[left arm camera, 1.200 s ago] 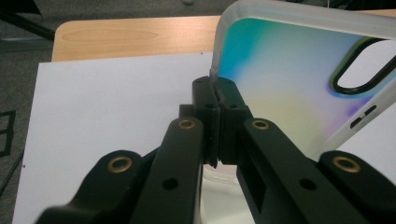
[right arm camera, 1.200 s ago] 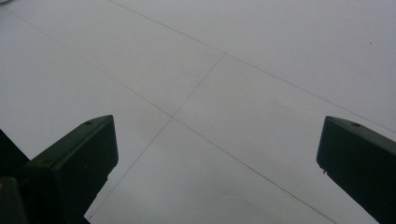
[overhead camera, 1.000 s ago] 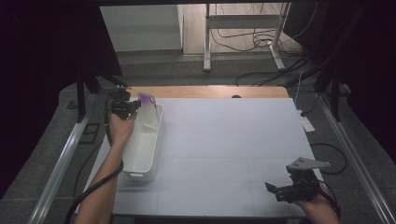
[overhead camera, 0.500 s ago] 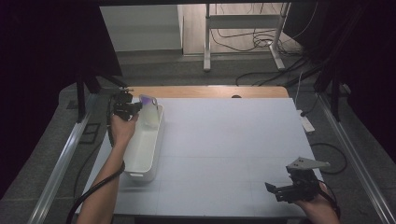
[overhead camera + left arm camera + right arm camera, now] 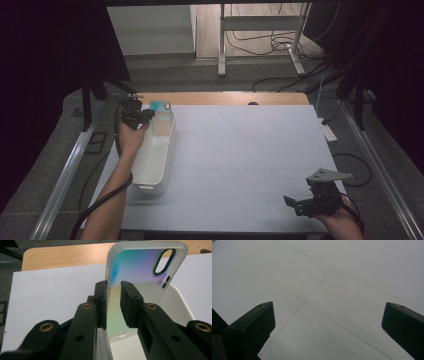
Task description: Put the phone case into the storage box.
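Note:
A translucent phone case (image 5: pixel 140 267) with a teal-to-purple sheen stands upright at the far end of a white plastic bin (image 5: pixel 150 165). In the high view the case (image 5: pixel 161 106) shows teal beside my left gripper (image 5: pixel 141 116). The left gripper (image 5: pixel 113 287) has just been opening: its jaws stand a little apart with the case's left edge between them, close by the left pad and clear of the right pad. The bin wall (image 5: pixel 178 305) curves behind. My right gripper (image 5: pixel 295 205) hovers at the table's near right corner. Its jaws (image 5: pixel 327 315) stand wide open over bare white surface.
The white table top (image 5: pixel 250 150) has a wooden strip (image 5: pixel 220 98) along its far edge. A small white box (image 5: pixel 328 132) lies off the right edge. Cables and a metal stand (image 5: pixel 260 30) are on the floor beyond.
The left jaws have parted slightly around the case, whose visible face now looks teal instead of purple. Both hands stay where they were.

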